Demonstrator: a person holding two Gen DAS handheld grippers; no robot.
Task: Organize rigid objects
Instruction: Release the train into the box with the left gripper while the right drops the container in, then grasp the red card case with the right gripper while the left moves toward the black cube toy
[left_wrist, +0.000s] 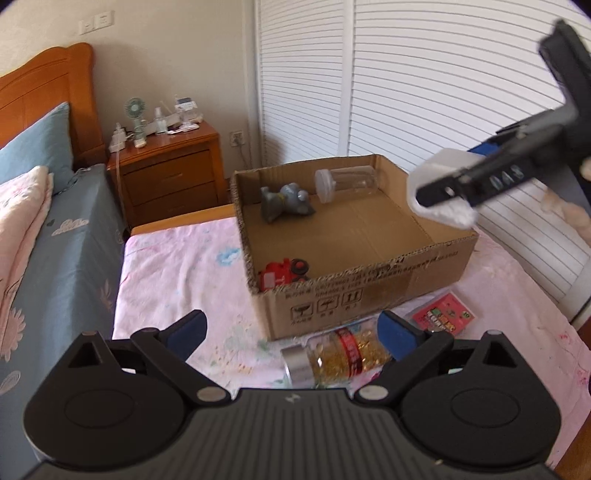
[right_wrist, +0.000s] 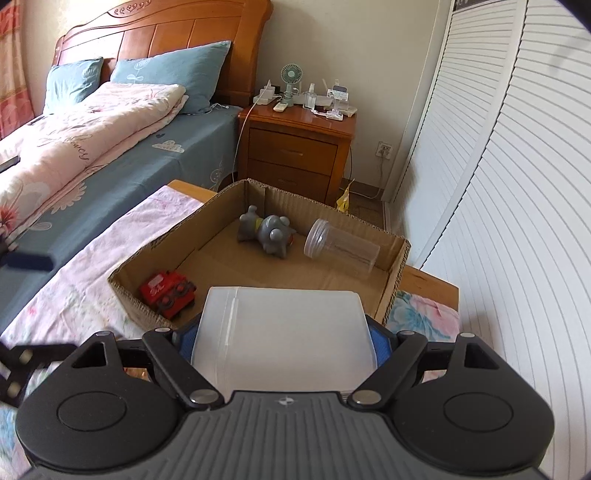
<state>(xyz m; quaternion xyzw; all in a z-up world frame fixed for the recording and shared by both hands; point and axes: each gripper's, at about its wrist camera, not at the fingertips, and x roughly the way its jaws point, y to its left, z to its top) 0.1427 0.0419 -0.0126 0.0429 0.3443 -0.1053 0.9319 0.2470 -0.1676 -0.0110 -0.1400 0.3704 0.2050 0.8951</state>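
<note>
An open cardboard box (left_wrist: 369, 299) (right_wrist: 397, 269) stands on the pink cloth. Inside it lie a grey toy figure (left_wrist: 284, 201) (right_wrist: 266, 232), a clear lidded jar (left_wrist: 347, 182) (right_wrist: 340, 247) and a red toy truck (left_wrist: 282, 275) (right_wrist: 166, 291). My right gripper (right_wrist: 282, 339) (left_wrist: 443, 192) is shut on a white plastic container (right_wrist: 280, 332) (left_wrist: 439, 173), held above the box's near right corner. My left gripper (left_wrist: 291, 332) is open in front of the box. A bottle of golden capsules (left_wrist: 332, 360) lies on its side between the left fingers, close to the right one.
A pink card packet (left_wrist: 443, 314) lies right of the bottle. A bed with blue pillows (right_wrist: 173, 74) runs along the left. A wooden nightstand (right_wrist: 295, 147) with a small fan stands behind the box. White louvred doors (right_wrist: 517, 184) close off the right side.
</note>
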